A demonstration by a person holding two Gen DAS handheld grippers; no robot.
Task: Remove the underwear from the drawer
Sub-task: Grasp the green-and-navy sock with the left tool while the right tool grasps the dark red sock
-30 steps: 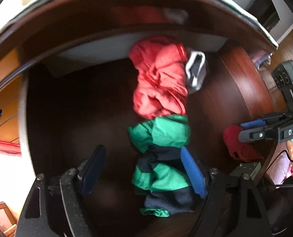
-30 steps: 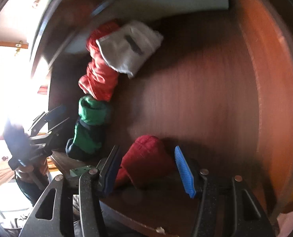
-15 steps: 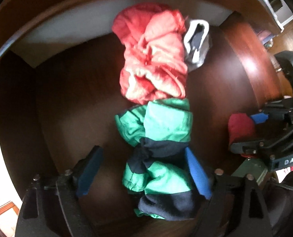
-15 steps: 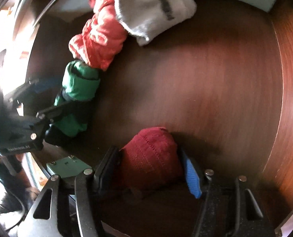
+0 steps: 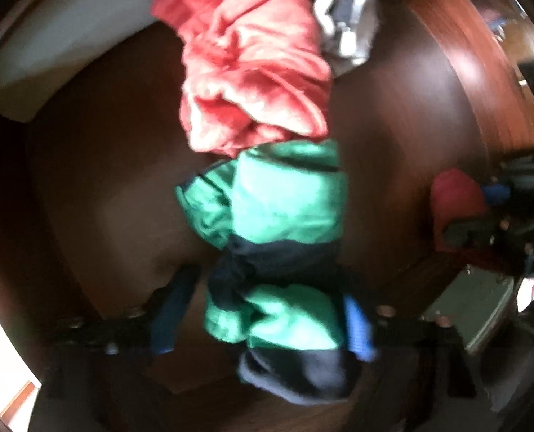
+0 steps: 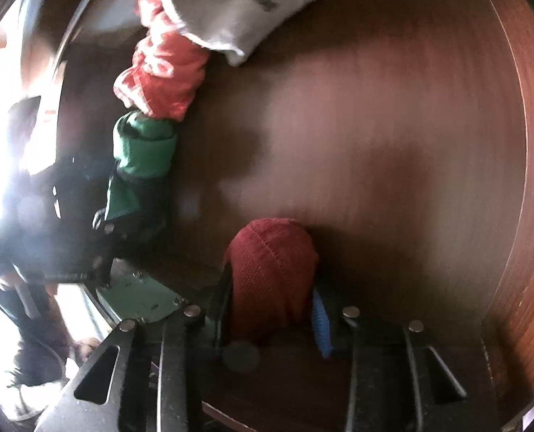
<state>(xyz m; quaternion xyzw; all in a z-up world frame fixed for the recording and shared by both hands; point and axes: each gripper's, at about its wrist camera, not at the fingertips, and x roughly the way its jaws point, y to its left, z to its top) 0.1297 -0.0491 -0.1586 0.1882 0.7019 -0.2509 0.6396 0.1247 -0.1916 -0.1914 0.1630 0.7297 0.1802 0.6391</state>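
Blue-padded jaws of my left gripper [image 5: 263,324] are closing around the green and navy underwear [image 5: 277,252] near the drawer's front edge; a second ago they stood wider and higher above it, so the grasp is nearly made. One pad looks against the cloth, the other still apart. My right gripper [image 6: 270,309] has likewise narrowed from wide onto the dark red bundle [image 6: 272,270] at the front edge, and its pads now appear to press it. Both pieces still lie on the drawer floor [image 6: 393,144]; lifting comes next, I judge. I count four garments: green, dark red, one coral piece [image 5: 252,72] and one white piece [image 6: 238,10] toward the back edge.
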